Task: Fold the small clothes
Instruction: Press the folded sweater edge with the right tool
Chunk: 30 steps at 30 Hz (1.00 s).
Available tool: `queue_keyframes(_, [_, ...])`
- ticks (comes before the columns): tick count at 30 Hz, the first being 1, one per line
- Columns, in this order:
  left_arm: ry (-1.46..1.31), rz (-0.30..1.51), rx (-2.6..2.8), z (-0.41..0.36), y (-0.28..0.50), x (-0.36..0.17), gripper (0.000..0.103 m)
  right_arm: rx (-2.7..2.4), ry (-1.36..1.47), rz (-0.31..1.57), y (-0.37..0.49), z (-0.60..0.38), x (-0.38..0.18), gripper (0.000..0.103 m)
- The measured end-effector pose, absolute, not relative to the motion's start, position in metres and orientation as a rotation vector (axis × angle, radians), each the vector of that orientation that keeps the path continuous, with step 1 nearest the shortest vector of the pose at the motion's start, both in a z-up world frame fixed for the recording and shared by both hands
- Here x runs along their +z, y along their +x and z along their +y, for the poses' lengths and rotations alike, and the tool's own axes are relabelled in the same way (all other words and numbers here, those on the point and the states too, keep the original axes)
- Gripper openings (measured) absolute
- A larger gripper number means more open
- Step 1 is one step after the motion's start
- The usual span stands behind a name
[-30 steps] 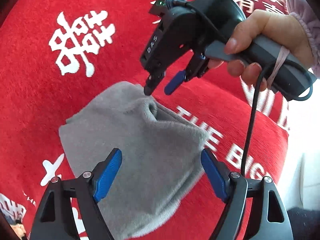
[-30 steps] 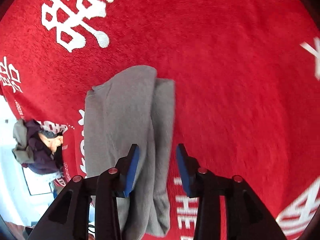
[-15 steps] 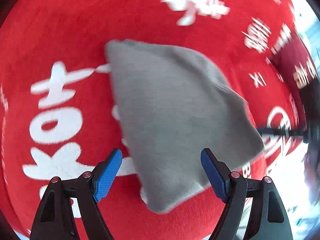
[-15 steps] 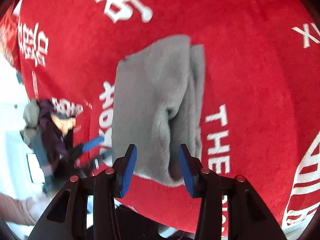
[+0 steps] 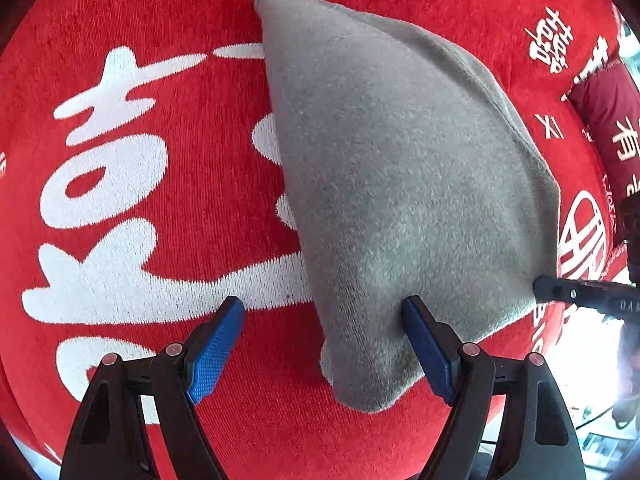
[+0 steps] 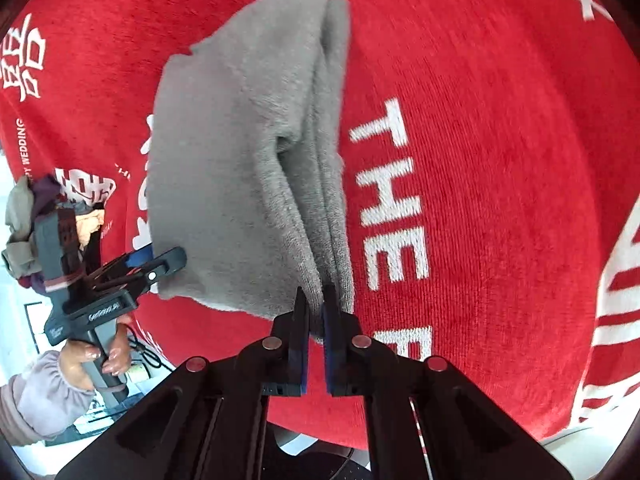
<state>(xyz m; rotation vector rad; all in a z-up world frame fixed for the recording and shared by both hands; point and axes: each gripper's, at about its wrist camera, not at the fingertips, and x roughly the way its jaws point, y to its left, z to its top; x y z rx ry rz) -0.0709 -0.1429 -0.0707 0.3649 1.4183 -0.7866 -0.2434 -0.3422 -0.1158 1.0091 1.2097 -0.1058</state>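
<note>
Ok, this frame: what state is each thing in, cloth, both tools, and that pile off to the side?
Grey cloth: folded, layered, lying on the red blanket, one edge pinched.
Right tool: shut on the grey cloth's near edge.
Left tool: open, straddling the cloth's corner, not gripping.
Clothes pile: crumpled, unfolded, beyond the blanket's edge.

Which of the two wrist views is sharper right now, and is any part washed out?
Left wrist view: sharp on the grey cloth and red blanket, with fisheye bending at the rim and the lower right corner blown out white. Right wrist view: softer, with blur on the blanket's right side; bright washout at lower left behind the left gripper.
</note>
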Motion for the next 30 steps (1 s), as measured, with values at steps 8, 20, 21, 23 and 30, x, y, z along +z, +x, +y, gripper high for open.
queue_keyframes(8, [0.398, 1.414, -0.783, -0.135, -0.072, -0.053, 0.082, -0.195, 1.066, 1.195, -0.257, -0.350, -0.103, 0.023])
queue_keyframes(20, [0.314, 1.446, -0.696, -0.146, -0.045, -0.040, 0.082, -0.224, 0.971, 1.115, -0.203, -0.377, -0.059, 0.034])
queue_keyframes(21, [0.305, 1.449, -0.687, -0.147, -0.043, -0.040, 0.082, -0.223, 0.972, 1.136, -0.195, -0.379, -0.065, 0.034])
queue_keyframes(23, [0.286, 1.455, -0.671, -0.149, -0.043, -0.041, 0.082, -0.226, 1.001, 1.160, -0.189, -0.383, -0.077, 0.031])
queue_keyframes(30, [0.293, 1.476, -0.632, -0.156, -0.040, -0.049, 0.082, -0.243, 1.070, 1.178, -0.195, -0.394, -0.102, 0.016])
